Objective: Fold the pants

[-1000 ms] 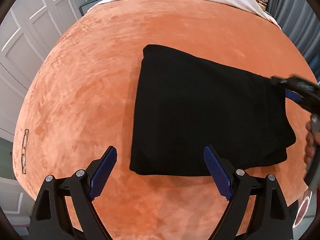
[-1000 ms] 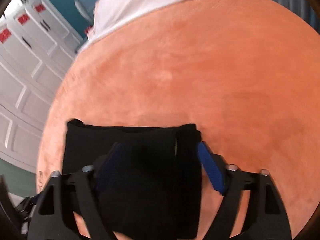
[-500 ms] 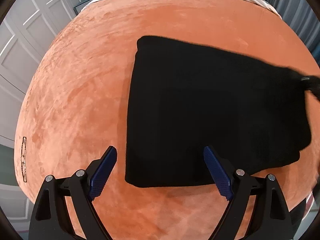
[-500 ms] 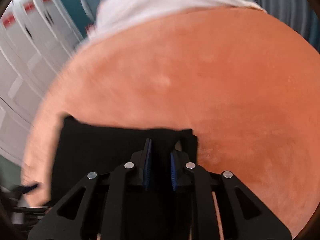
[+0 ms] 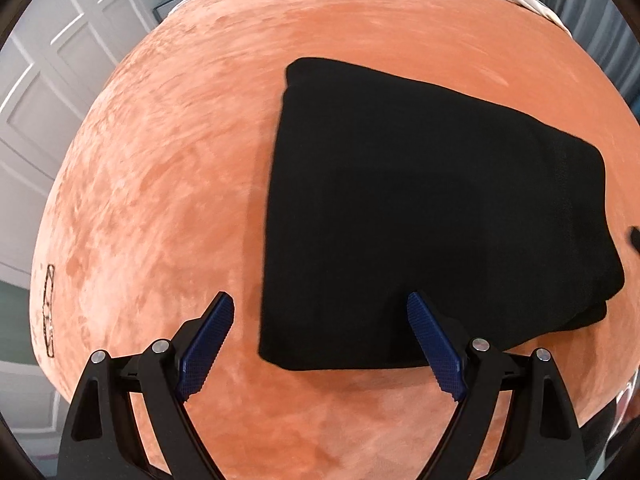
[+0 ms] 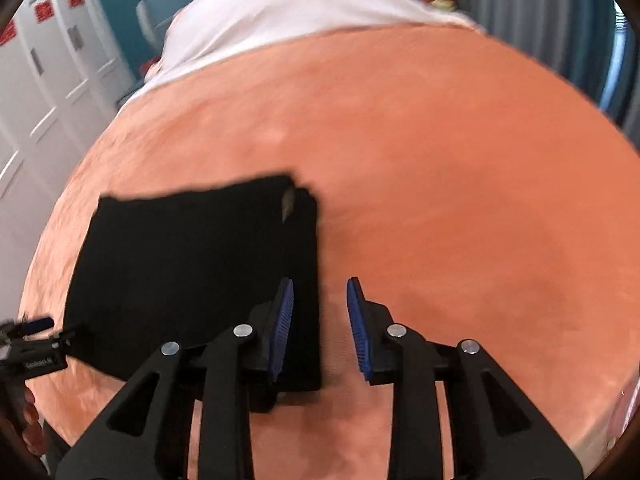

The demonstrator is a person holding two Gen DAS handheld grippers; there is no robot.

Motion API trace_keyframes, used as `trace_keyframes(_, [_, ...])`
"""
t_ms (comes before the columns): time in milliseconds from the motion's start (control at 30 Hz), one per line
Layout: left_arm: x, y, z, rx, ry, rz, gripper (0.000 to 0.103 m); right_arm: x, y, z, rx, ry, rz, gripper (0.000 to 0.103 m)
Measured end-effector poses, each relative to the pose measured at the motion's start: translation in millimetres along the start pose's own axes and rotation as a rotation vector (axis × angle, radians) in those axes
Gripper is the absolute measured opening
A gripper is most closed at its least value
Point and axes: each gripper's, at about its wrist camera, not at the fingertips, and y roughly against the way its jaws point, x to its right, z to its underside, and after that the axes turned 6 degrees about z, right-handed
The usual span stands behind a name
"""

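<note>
Lying folded at three o'clock on the orange bed (image 5: 160, 200), black pants (image 5: 420, 208) sit free; left gripper (image 5: 320, 344) gapes wide, right gripper (image 6: 320, 328) is opening (nothing between). Snagging the edge could undo folds.

Even, diffuse indoor light falls on the orange cover (image 5: 168, 184), with no glare and only a thin soft shadow along the near edge of the black pants (image 5: 420, 216), whose folds are lost in underexposed black. Strong fisheye distortion bows the cover into a dome and curves the white cabinet doors (image 5: 52, 92), and a dark vignette rings both views. The left wrist view is sharp; the right wrist view is motion-blurred, smearing the white sheet (image 6: 288, 12).
</note>
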Motion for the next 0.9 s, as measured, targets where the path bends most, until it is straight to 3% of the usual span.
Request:
trace_keyframes(67, [-6,-1,1,-0.001,0.013,0.0,0.086,4,19,-5,0.038,-0.037,-0.064,0.028])
trace_keyframes(133, [-8,-2,2,-0.003,0.018,-0.001,0.086,-8,26,-14,0.016,-0.045,-0.207,0.028])
trace_keyframes(233, [-10,-5,5,-0.017,0.031,-0.005,0.086,-44,9,-29,-0.013,0.047,-0.299,0.027])
trace_keyframes(333, [-13,-7,7,-0.016,0.025,-0.005,0.087,-49,-56,-37,-0.114,0.085,-0.212,0.026])
trace_keyframes(400, [-14,-12,9,-0.028,0.02,-0.006,0.087,-24,-96,-37,-0.194,-0.012,-0.217,0.008])
trace_keyframes(433, [-16,-14,10,-0.029,0.019,-0.003,0.087,-14,-95,-41,-0.196,-0.083,-0.222,0.0])
trace_keyframes(500, [-18,-19,11,-0.032,0.021,0.004,0.087,-19,-74,-50,-0.163,-0.103,-0.164,0.006])
trace_keyframes(567, [-21,-23,11,-0.034,0.034,0.025,0.088,-51,-54,-61,-0.119,-0.059,-0.245,0.006])
trace_keyframes(600, [-22,-24,12,-0.035,0.04,0.029,0.088,-88,-48,-68,-0.136,0.014,-0.335,0.006])
trace_keyframes(733, [-26,-25,13,-0.039,0.059,0.045,0.093,-215,-79,-77,-0.27,0.257,-0.519,0.008])
trace_keyframes(833, [-32,-25,14,-0.043,0.059,0.059,0.093,-282,-138,-74,-0.371,0.363,-0.465,0.007])
trace_keyframes(900, [-34,-26,11,-0.038,0.063,0.059,0.093,-294,-174,-77,-0.424,0.335,-0.431,0.0])
